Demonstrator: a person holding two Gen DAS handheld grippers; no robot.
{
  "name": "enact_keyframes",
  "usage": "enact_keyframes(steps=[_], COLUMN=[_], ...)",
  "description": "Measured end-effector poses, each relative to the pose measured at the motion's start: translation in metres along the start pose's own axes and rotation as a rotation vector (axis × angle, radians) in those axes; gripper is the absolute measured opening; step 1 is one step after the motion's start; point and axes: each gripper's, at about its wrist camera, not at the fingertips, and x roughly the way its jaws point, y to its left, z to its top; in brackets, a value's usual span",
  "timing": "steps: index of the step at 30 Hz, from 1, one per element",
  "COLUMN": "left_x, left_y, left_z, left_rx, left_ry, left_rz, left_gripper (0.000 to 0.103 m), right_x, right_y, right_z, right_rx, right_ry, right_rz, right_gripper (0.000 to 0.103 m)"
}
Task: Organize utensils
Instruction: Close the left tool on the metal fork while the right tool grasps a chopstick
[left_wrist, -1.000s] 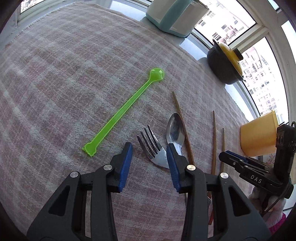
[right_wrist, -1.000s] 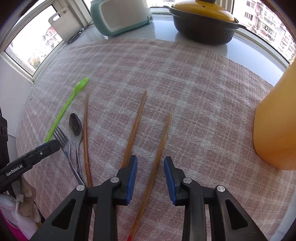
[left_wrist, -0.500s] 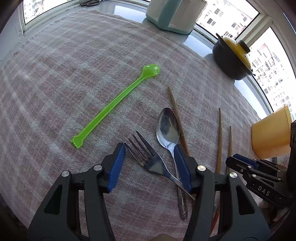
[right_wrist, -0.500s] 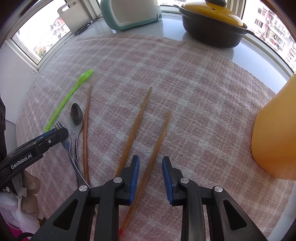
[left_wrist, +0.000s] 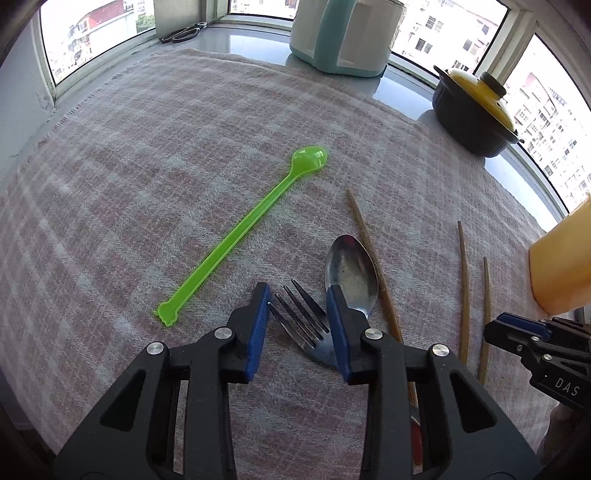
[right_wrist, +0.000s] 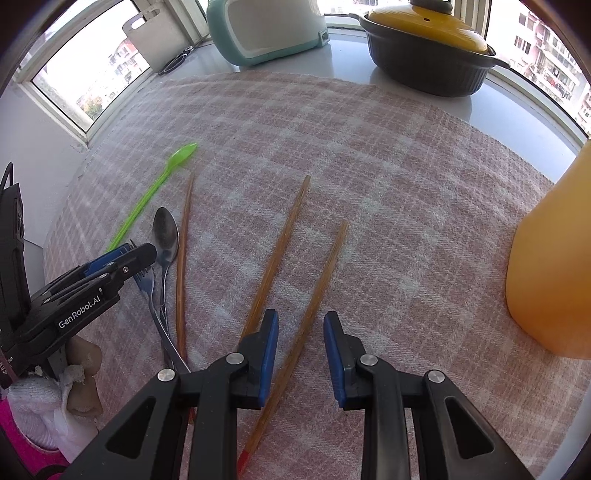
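On the checked cloth lie a green plastic spoon (left_wrist: 243, 230), a metal fork (left_wrist: 303, 321), a metal spoon (left_wrist: 351, 266) and three wooden chopsticks (left_wrist: 369, 251). My left gripper (left_wrist: 297, 314) is open, low over the fork's tines, which lie between its blue pads. My right gripper (right_wrist: 301, 350) is open, straddling the rightmost chopstick (right_wrist: 314, 306), with the middle chopstick (right_wrist: 280, 247) just left of it. The fork (right_wrist: 146, 284), the metal spoon (right_wrist: 166, 236) and the green spoon (right_wrist: 155, 188) show at the left of the right wrist view.
An orange container (right_wrist: 554, 266) stands at the right on the cloth. A dark pot with a yellow lid (right_wrist: 428, 40) and a teal-and-white appliance (right_wrist: 266, 26) stand on the windowsill behind. Scissors (left_wrist: 184, 31) lie at the far left sill.
My left gripper has narrowed its opening and now sits over the fork's tines. My right gripper has stayed astride the rightmost chopstick, with its jaws a little wider than half a second ago.
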Motion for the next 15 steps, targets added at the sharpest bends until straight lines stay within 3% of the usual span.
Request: enact_keyframes(steps=[3, 7, 15], left_x=[0.000, -0.001, 0.004], left_y=[0.001, 0.004, 0.007], left_z=[0.004, 0.013, 0.022], left_rx=[0.053, 0.117, 0.172], left_ry=[-0.012, -0.005, 0.044], left_rz=[-0.032, -0.100, -0.208], left_gripper=[0.022, 0.006, 0.004], right_x=[0.002, 0.006, 0.012], right_y=[0.001, 0.004, -0.003], right_z=[0.003, 0.007, 0.013], right_rx=[0.005, -0.005, 0.058], right_ry=[0.003, 0.008, 0.000], right_rz=[-0.001, -0.016, -0.018], right_gripper=[0.025, 0.025, 0.025])
